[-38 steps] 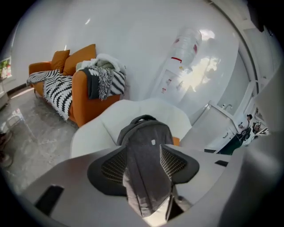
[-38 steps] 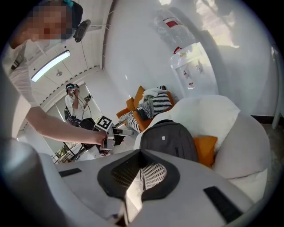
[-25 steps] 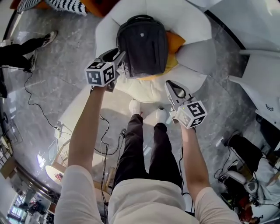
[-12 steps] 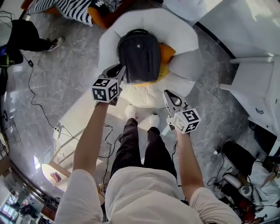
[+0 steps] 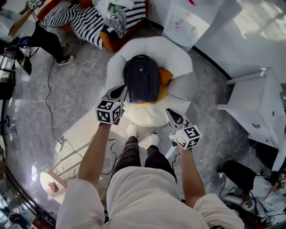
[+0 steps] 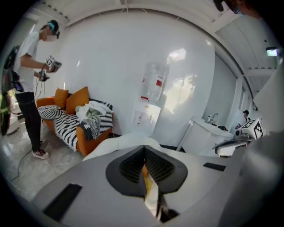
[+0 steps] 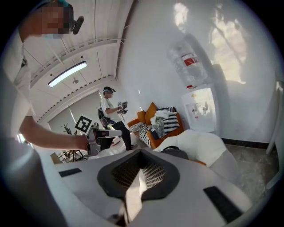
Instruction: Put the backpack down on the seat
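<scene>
Your left gripper [image 5: 121, 90] is up in front of you with its jaws together. They have just been closing, and nothing is between them. Your right gripper [image 5: 171, 114] is raised beside it, jaws also together and empty. Your shoes [image 5: 131, 129] stand just short of the front edge of the white seat [image 5: 144, 44].

To your left the grey floor [image 5: 76, 85] lies open, though a cable [image 5: 48, 100] trails across it toward the low white bench [image 5: 78, 127] by your left leg. To your right the floor narrows between the seat's arm and a white cabinet [image 5: 250, 107], and bags and gear [image 5: 243, 174] crowd the floor on your near right.

The backpack [image 5: 141, 78] sits upright in the seat. It leans on the backrest, with an orange cushion [image 5: 166, 76] wedged at its right side.

Further off, the orange sofa [image 5: 114, 42] holds a striped throw [image 5: 87, 22] and a heap of clothes [image 5: 111, 11]. Another person [image 6: 27, 80] stands near it, and a water dispenser [image 6: 151, 95] stands against the wall.
</scene>
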Demonstrator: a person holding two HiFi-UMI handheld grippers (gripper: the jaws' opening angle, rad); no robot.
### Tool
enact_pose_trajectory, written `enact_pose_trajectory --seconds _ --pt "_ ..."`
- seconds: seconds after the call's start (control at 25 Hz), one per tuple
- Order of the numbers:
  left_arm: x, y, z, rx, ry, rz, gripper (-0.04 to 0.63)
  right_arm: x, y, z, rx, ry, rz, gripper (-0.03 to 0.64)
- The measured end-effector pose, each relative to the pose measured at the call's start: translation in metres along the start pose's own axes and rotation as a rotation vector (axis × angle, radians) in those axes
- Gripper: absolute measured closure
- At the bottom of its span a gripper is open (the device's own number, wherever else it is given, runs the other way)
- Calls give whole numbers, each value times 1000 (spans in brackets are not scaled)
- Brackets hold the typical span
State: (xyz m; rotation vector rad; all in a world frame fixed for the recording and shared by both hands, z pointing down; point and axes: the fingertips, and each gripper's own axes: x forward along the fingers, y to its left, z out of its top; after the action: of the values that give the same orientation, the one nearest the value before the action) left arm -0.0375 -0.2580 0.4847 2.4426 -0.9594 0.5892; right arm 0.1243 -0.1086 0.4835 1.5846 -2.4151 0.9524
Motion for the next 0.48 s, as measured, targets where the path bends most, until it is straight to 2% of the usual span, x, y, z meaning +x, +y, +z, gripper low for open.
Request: enact_pose_trajectory --seconds 0.28,0.48 --pt "-39 -32 21 -34 -36 -15 577 -25 15 24 -29 -17 16 595" --pt "-63 -50 32 -28 -67 -4 578 -45 21 29 -52 -28 25 595"
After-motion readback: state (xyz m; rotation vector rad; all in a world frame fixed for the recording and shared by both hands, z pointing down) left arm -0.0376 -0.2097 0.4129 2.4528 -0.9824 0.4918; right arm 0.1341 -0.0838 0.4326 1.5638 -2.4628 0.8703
